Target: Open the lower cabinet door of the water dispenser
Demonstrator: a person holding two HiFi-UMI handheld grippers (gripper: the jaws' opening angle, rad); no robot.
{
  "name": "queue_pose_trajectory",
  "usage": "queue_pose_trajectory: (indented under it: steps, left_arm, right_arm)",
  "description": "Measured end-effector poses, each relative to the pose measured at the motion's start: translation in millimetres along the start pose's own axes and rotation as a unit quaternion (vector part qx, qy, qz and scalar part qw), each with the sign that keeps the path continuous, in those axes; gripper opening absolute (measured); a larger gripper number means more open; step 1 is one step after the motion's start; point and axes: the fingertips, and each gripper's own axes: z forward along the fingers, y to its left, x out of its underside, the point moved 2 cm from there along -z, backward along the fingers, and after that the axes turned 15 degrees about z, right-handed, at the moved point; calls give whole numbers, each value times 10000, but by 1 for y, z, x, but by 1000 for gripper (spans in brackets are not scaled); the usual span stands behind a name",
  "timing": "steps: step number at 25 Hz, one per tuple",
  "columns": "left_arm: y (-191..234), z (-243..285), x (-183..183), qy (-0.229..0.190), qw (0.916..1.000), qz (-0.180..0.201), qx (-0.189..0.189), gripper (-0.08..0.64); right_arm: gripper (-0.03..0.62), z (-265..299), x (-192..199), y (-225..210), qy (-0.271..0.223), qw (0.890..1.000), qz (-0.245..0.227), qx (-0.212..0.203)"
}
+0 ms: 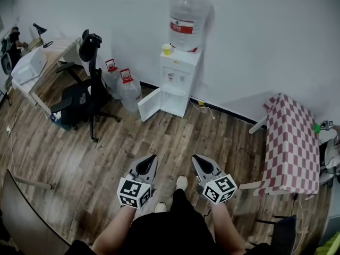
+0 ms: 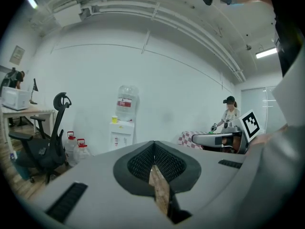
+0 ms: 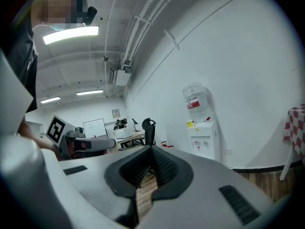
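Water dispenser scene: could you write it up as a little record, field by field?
water dispenser: white, against the wall, big bottle on top
lower door: looks swung open to the left
yellow cup: on the dispenser's top
spare bottles: two, on the floor left of it
left gripper: shut, empty
right gripper: shut, empty

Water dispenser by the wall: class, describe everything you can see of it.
The water dispenser is a white, plastic-looking upright cabinet on the wooden floor against the white wall. A large clear bottle with a red label sits neck-down on top, beside a small yellow cup. Two taps show on its front. Its lower cabinet door stands swung open toward the picture's left.
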Motion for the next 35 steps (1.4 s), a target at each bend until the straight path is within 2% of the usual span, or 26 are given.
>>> queue_pose_trajectory:
  steps: [11, 18, 29, 35]
  left_arm:
    - [-25, -63, 7, -185, 9997, 33, 174, 14]
    - [-42, -69, 1, -236, 9996, 67, 101, 14]
    - [-90, -43, -18, -199, 9998, -17, -53, 14]
    - [-122, -35, -28, -212, 9997, -57, -131, 14]
  right_arm:
    - [23, -50, 16, 48, -317, 9993, -96, 166]
    - [23, -74, 5, 45, -472, 9988, -92, 127]
    - [23, -111, -9, 26, -201, 9994, -155, -221]
    - [23, -138, -21, 9, -225, 9992, -42, -331]
